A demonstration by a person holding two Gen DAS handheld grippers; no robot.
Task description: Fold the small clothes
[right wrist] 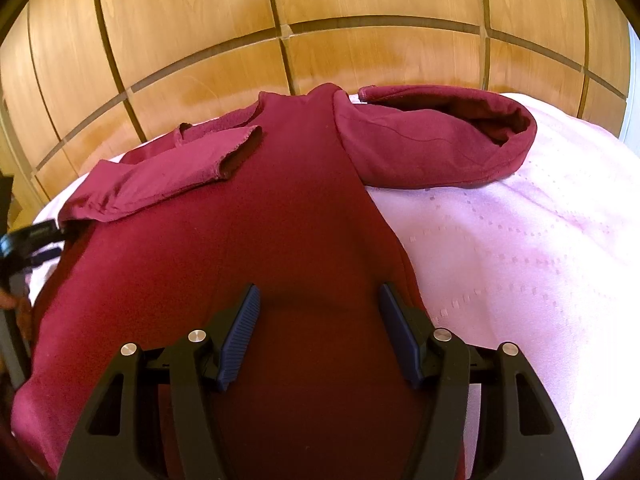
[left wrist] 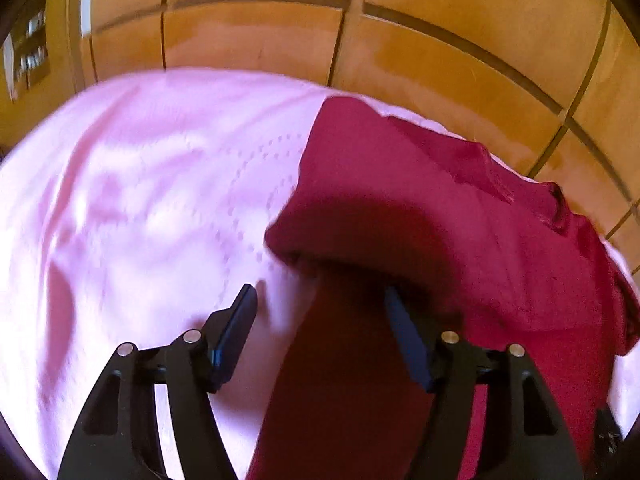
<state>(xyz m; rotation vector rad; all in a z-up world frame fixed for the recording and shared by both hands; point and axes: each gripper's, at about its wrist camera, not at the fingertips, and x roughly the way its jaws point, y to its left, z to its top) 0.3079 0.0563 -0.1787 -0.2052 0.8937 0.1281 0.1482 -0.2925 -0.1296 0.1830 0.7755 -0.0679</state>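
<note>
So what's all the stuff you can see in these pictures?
hoodie: one, dark red, lying spread on the cover, hood at the far end, one sleeve folded across the body
bed cover: one, pale pink with a dotted pattern, under the hoodie
wooden panels: many, orange-brown with dark seams, behind the cover
left hand-held gripper: one, black with dark blue pads, open, at the hoodie's edge
right hand-held gripper: one, black with dark blue pads, open, over the hoodie's body

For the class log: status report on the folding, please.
Left gripper open, right gripper open, both above maroon hoodie. One sleeve folded in, hood out. Nothing blocking.
</note>
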